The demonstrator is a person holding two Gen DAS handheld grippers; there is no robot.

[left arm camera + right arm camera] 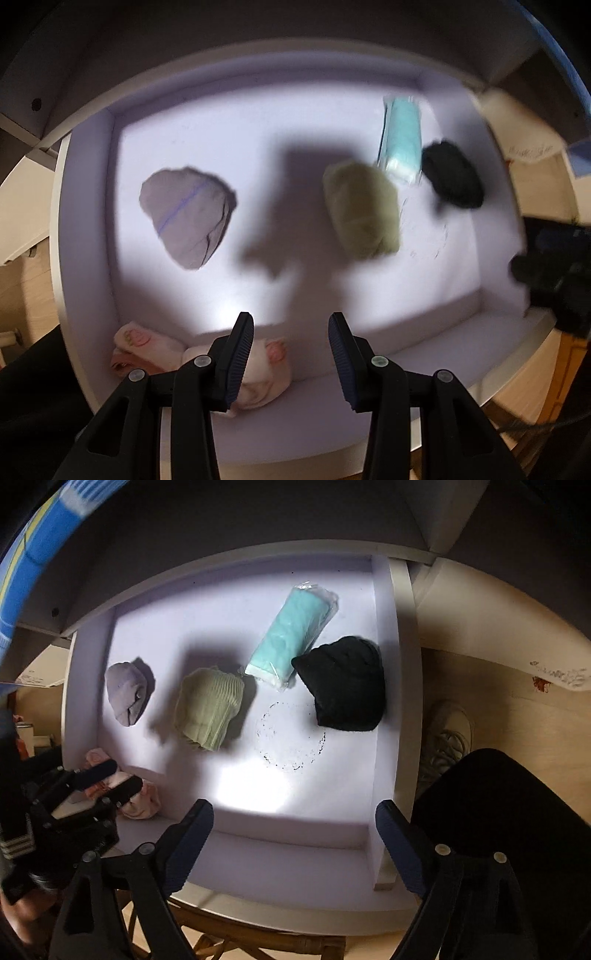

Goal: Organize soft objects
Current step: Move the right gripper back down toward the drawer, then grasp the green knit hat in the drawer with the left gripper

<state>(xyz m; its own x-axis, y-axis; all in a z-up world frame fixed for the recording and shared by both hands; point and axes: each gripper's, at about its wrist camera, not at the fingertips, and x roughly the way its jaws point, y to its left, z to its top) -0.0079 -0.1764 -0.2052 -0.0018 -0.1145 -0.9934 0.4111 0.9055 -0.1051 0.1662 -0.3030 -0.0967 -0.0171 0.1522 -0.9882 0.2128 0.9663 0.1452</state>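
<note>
My right gripper (295, 830) hangs spread and empty over the drawer (380, 686); the black bundle (347, 683) lies against its right wall. I'd drop straight, straddling it. My left gripper (291, 343) (narrow gap, gripping nothing) hovers by the pink socks (147, 347).

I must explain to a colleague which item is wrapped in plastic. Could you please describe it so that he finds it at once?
Look into the open white drawer and go to its far right corner. There lies a mint-green folded cloth in a clear plastic bag, between the olive-green ribbed bundle and the black bundle. It is the only flat, rectangular, wrapped item; its neighbours are bare, rounded bundles.
</note>
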